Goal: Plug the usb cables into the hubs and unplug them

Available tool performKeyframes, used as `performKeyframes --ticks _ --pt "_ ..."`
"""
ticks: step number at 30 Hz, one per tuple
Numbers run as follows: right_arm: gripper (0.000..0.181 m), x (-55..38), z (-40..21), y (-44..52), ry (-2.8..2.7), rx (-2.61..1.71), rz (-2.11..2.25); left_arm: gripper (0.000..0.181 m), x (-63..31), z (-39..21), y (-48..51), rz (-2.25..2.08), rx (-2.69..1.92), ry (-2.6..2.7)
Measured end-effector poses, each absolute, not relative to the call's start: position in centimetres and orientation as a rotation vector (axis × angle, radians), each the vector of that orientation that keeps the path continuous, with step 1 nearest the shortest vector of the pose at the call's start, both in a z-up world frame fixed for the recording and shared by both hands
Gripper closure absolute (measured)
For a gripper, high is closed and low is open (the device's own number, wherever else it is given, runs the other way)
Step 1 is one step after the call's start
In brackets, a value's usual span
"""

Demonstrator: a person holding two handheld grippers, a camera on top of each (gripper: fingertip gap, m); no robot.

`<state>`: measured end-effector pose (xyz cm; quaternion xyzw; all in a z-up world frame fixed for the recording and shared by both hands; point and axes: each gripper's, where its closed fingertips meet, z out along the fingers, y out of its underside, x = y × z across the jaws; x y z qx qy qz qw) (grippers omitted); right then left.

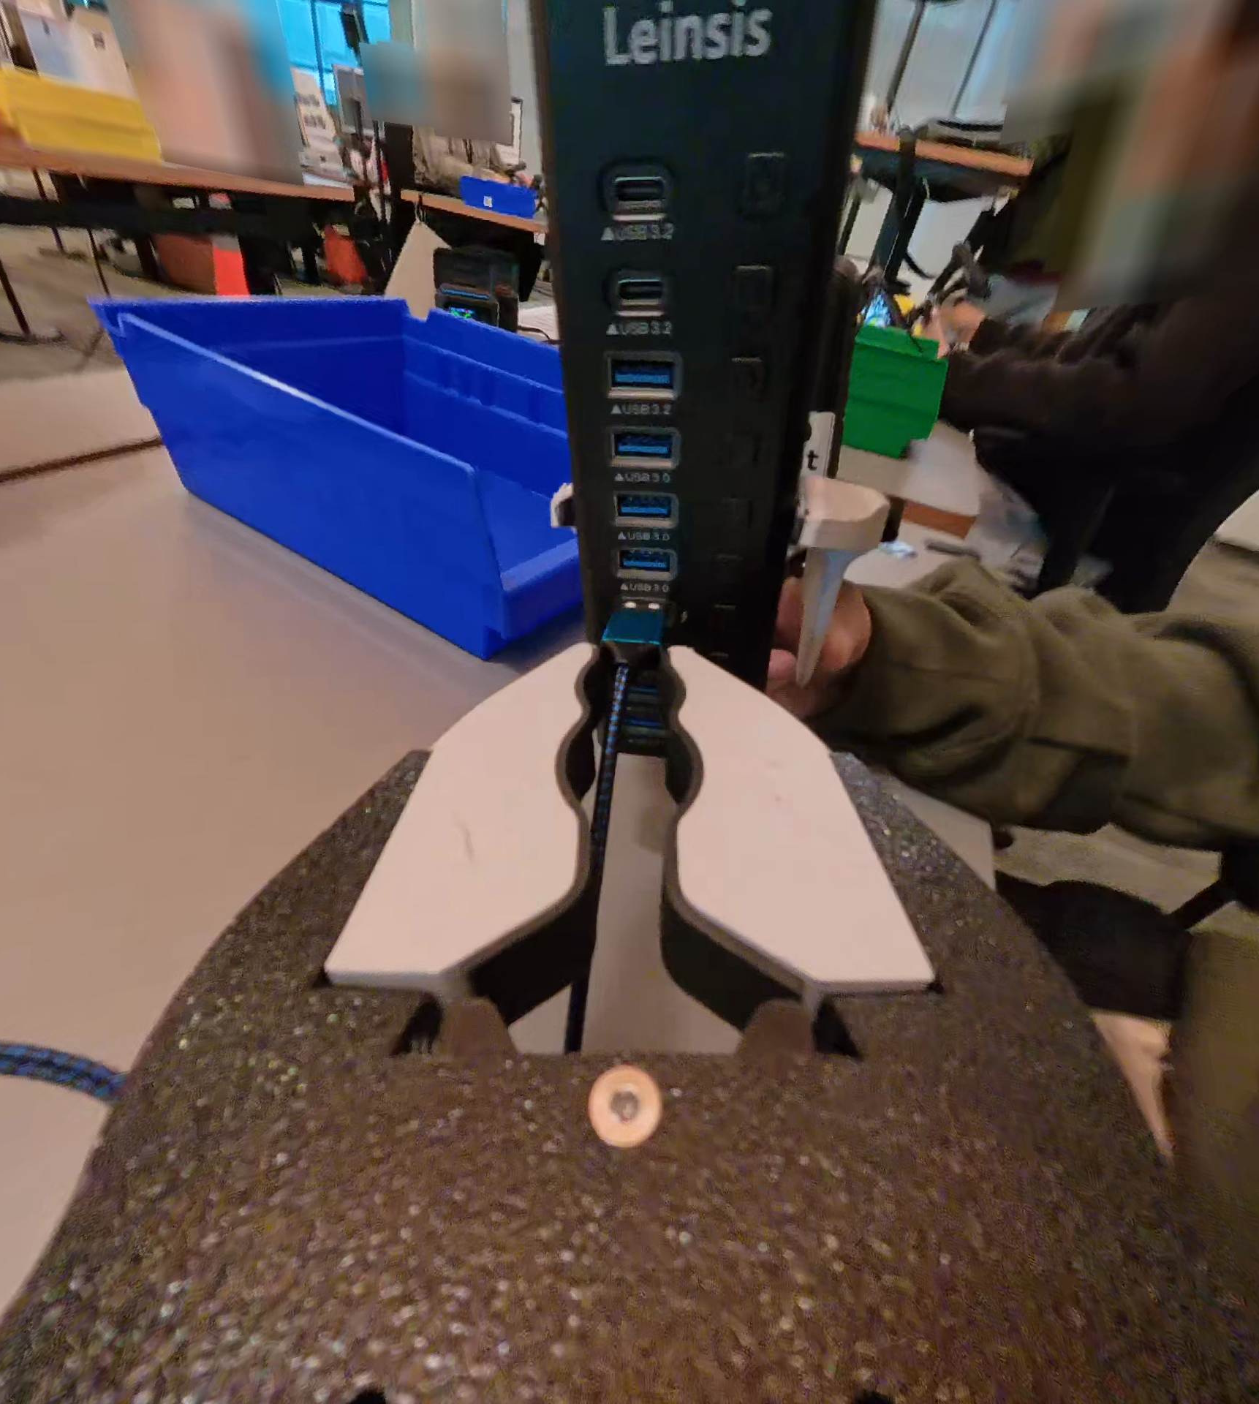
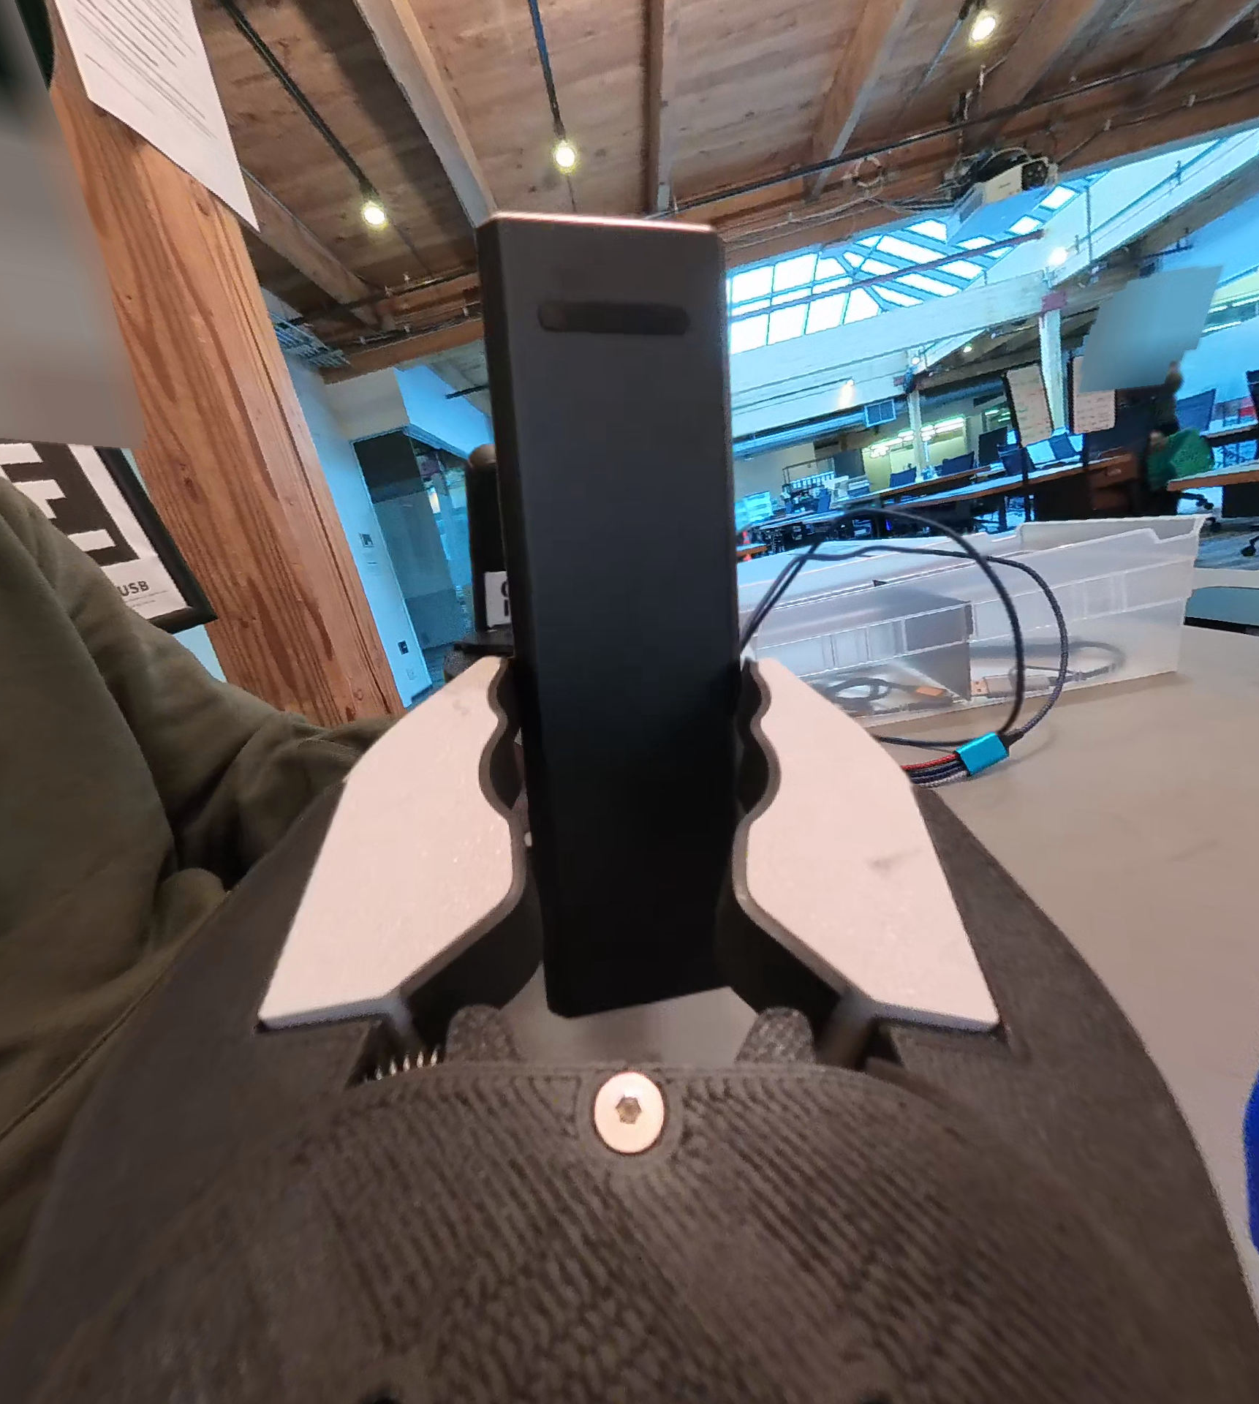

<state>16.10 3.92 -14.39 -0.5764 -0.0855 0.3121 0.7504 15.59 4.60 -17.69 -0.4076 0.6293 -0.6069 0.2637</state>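
Note:
A black USB hub [image 1: 695, 319] stands upright with its column of ports facing the left wrist view. My right gripper [image 2: 626, 672] is shut on the hub's [image 2: 611, 608] sides and shows its plain back. One of the right gripper's fingers [image 1: 824, 577] shows behind the hub. A blue USB plug [image 1: 634, 627] sits in a lower port, and its blue-black braided cable [image 1: 607, 760] runs back between my fingers. My left gripper [image 1: 630, 661] is shut on the rear of that plug.
A blue bin [image 1: 353, 448] stands on the grey table [image 1: 79, 684] left of the hub, and a green bin [image 1: 888, 387] stands behind it. A clear bin [image 2: 991, 600] holds cables at the right. A multi-head cable with a cyan splitter [image 2: 980, 756] lies before it. An olive sleeve [image 1: 1067, 706] reaches in. Both grippers' tips are close together, under 4 cm apart.

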Motion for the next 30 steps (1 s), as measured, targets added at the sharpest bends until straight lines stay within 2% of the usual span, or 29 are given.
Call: performKeyframes --ticks 17,19,25,30 --pt "0.124 15.82 -14.32 3.71 -0.211 -1.252 0.692 0.161 15.27 -17.64 4.13 -1.662 -1.021 1.698" --pt "0.124 15.82 -14.28 3.66 -0.212 -1.247 0.693 0.168 15.25 -17.57 4.15 -1.651 -1.015 1.696" --pt "0.124 16.13 -14.17 3.64 -0.193 -1.236 0.683 0.168 15.58 -17.35 4.26 -1.492 -1.038 1.662" --pt "0.124 16.41 -14.22 3.86 -0.161 -1.241 0.698 0.169 15.87 -17.45 4.12 -1.703 -1.217 1.555"
